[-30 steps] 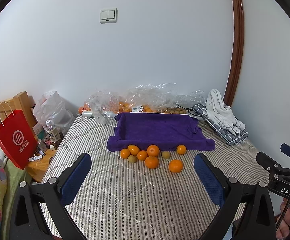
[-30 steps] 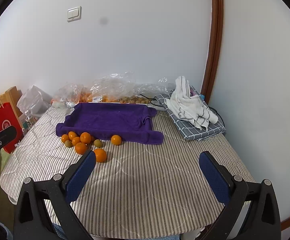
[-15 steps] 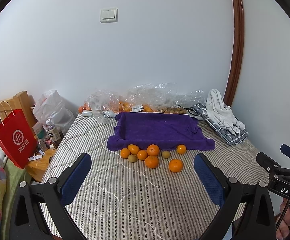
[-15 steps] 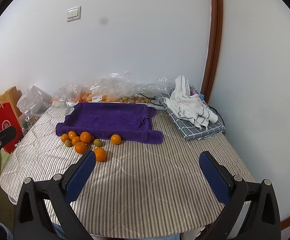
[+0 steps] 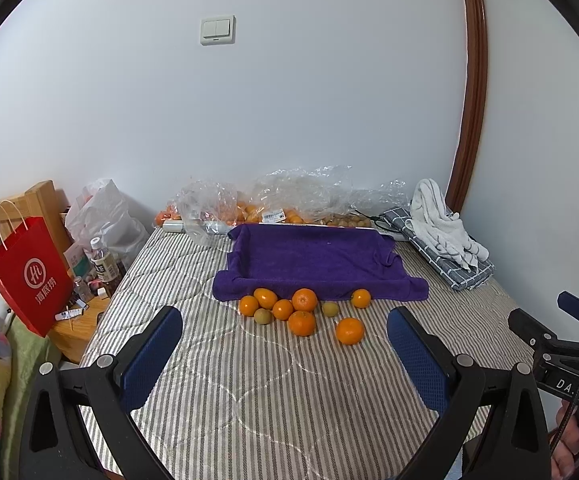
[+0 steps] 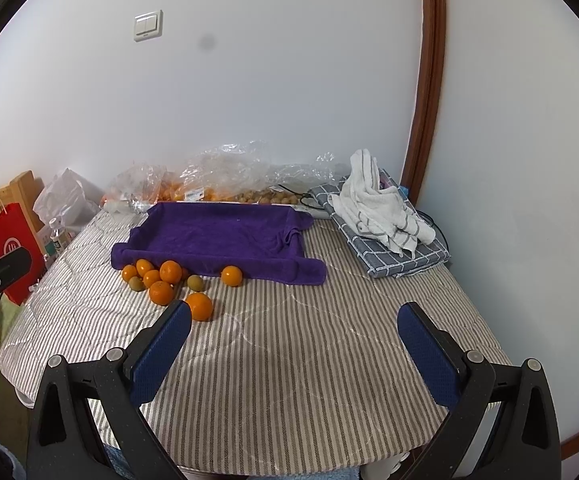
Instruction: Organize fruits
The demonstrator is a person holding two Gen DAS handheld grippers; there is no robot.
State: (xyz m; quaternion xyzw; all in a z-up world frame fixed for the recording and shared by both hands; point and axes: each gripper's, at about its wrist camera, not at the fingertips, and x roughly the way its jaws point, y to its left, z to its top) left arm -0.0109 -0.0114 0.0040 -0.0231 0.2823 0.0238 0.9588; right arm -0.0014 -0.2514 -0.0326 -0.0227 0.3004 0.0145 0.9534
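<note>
Several oranges [image 5: 302, 322] [image 6: 161, 292] and a few small green-brown fruits [image 5: 262, 316] [image 6: 195, 282] lie loose on the striped table cover, just in front of a purple towel-lined tray [image 5: 313, 264] [image 6: 217, 236]. One orange [image 5: 350, 331] [image 6: 199, 306] sits nearest me. My left gripper [image 5: 285, 344] hovers open above the cover, short of the fruit, holding nothing. My right gripper [image 6: 295, 338] is open too, to the right of the fruit pile, also holding nothing.
Clear plastic bags of fruit [image 5: 277, 204] line the wall behind the tray. A folded checked cloth with a white towel [image 6: 385, 220] lies at the right. A red paper bag [image 5: 29, 276], bottles and a white bag stand off the left edge. Striped cover [image 6: 309, 360] stretches in front.
</note>
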